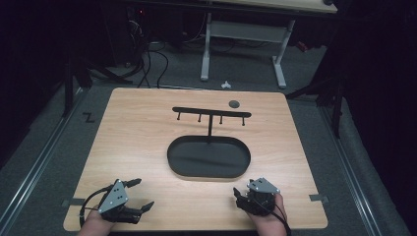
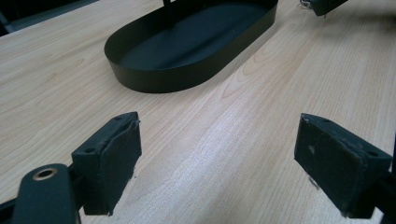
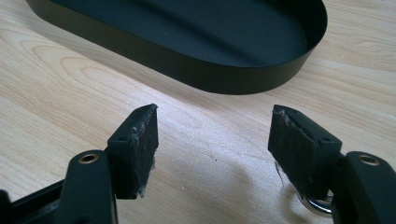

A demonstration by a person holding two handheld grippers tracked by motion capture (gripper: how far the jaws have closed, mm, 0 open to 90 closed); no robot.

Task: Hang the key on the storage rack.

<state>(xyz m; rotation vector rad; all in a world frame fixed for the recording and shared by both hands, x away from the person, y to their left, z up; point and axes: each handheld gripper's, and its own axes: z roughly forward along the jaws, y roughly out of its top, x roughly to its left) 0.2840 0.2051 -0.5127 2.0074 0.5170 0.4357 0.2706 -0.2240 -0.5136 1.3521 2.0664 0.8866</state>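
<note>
- Dark room, grey floor, a white-legged desk frame [image 1: 243,44] at the back; cables on the floor beyond the bench.
- Wooden bench [image 1: 142,142] carries everything, mostly bare, so both hands have free approach from the near edge.
- Black oval tray [image 1: 209,157] sits at bench centre, nothing in it. It is the base of a T-shaped hook stand [image 1: 211,114]: post rises from the tray's far side, cross bar with four small pegs hanging down, nothing on them. Central spot looks chosen to be equally reachable by either hand.
- Left tool [image 1: 136,195] rests near the bench's front left corner, jaws spread wide, nothing between them; the left gripper view looks across bare wood to the tray rim [image 2: 154,84].
- Right tool [image 1: 239,196] at front right, just short of the tray's near edge, jaws likewise spread and holding nothing.
- Small dark round disc [image 1: 234,103] lies beyond the stand's right end, well apart from both tools. Judgement: start pose, nothing yet gripped.
</note>
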